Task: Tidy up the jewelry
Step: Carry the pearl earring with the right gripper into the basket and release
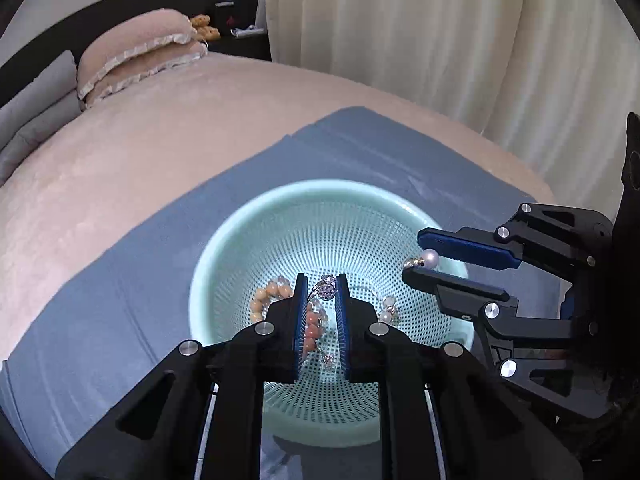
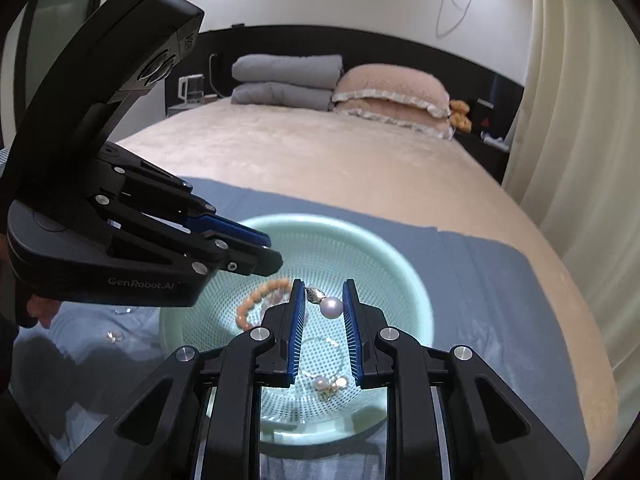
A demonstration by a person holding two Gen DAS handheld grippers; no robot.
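We have both grippers over the mint basket (image 1: 224,240): left gripper (image 1: 322,286) nearly closed, pinching a crystal ring (image 1: 326,287); right gripper (image 2: 324,300) clamping a pearl earring (image 2: 331,306). Tiny, light, slippery pieces; we judge the metal setting the safest place to pinch.

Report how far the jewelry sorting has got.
Done: a coral bead bracelet and pearl pieces lie in the green basket. In hand: the left gripper pinches a sparkly ring, the right gripper a pearl earring, both over the basket. Left: small pieces on the blue cloth.
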